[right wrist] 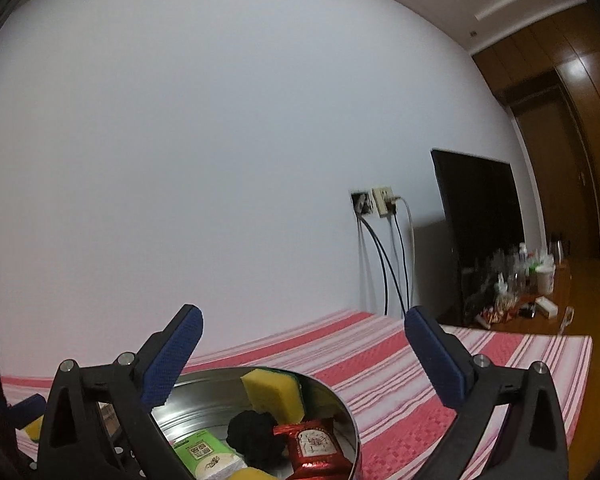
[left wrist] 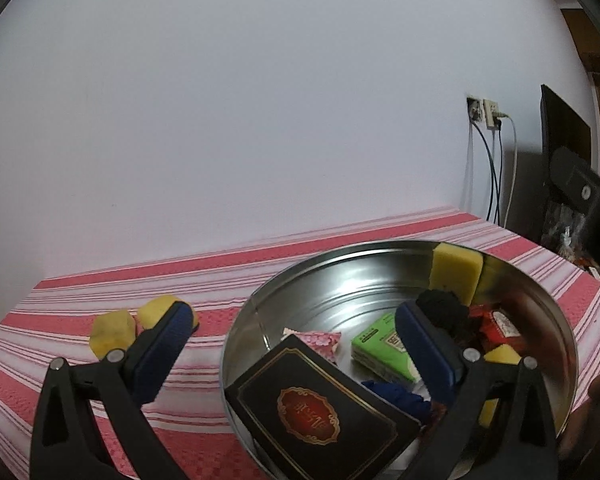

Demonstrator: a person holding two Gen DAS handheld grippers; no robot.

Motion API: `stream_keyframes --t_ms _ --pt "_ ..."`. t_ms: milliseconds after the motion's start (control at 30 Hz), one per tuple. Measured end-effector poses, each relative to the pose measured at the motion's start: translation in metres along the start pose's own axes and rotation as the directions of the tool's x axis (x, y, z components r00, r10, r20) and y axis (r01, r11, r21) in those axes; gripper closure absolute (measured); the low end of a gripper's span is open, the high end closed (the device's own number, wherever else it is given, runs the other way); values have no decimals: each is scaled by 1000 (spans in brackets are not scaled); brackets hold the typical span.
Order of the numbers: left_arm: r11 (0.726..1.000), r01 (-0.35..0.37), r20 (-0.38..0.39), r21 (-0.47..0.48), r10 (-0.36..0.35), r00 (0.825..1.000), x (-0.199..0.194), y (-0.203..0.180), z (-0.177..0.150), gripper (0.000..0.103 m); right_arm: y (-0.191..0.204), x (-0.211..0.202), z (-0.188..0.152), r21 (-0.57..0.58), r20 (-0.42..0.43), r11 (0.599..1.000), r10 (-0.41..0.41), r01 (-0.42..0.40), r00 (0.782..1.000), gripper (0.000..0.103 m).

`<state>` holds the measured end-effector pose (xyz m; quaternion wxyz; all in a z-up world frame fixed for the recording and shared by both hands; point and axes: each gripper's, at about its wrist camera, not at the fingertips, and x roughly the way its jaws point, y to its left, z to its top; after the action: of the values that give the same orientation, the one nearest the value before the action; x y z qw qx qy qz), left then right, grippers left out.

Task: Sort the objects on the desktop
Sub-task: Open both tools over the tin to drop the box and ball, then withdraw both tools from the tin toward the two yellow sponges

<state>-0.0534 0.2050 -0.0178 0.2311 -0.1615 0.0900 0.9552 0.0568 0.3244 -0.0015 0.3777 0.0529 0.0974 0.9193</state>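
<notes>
A round metal tin [left wrist: 300, 292] sits on the striped cloth and holds a black box with a red emblem [left wrist: 320, 412], a green tissue pack [left wrist: 380, 344], a pink packet [left wrist: 320, 340], a yellow sponge [left wrist: 456, 272], a black clump [left wrist: 444, 312] and a red packet [left wrist: 500, 328]. My left gripper [left wrist: 296, 320] is open above the tin's near edge, empty. Two yellow sponges [left wrist: 112, 332] lie on the cloth left of the tin. My right gripper [right wrist: 302, 328] is open and empty above the tin [right wrist: 348, 412], where the sponge [right wrist: 272, 392] and red packet [right wrist: 316, 444] show.
The table carries a red and white striped cloth [left wrist: 100, 288] against a white wall. Wall sockets with hanging cables [right wrist: 380, 208] are at the right. A dark screen [right wrist: 480, 220] and a cluttered wooden surface [right wrist: 532, 300] stand beyond the table's right end.
</notes>
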Motion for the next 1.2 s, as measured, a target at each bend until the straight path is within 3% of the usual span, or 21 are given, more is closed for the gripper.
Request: stream_keyframes --t_ms 300,500,1000,1200 --pt "998 27 5 -53 -26 1000 -1 10 -1 1 -18 -4 -1 123 -23 992 -19 22 1000 0" --pt "997 32 -28 -65 -34 999 -1 16 -4 1 -13 -9 -2 106 -21 994 -35 37 999 0" --pt "996 2 -16 -90 -3 1000 -12 43 -10 1 16 -26 -5 41 -9 999 -6 7 1000 0" --pt "996 -14 -29 -83 12 1000 -14 57 -14 1 27 -28 -8 32 -47 999 10 -9 999 0"
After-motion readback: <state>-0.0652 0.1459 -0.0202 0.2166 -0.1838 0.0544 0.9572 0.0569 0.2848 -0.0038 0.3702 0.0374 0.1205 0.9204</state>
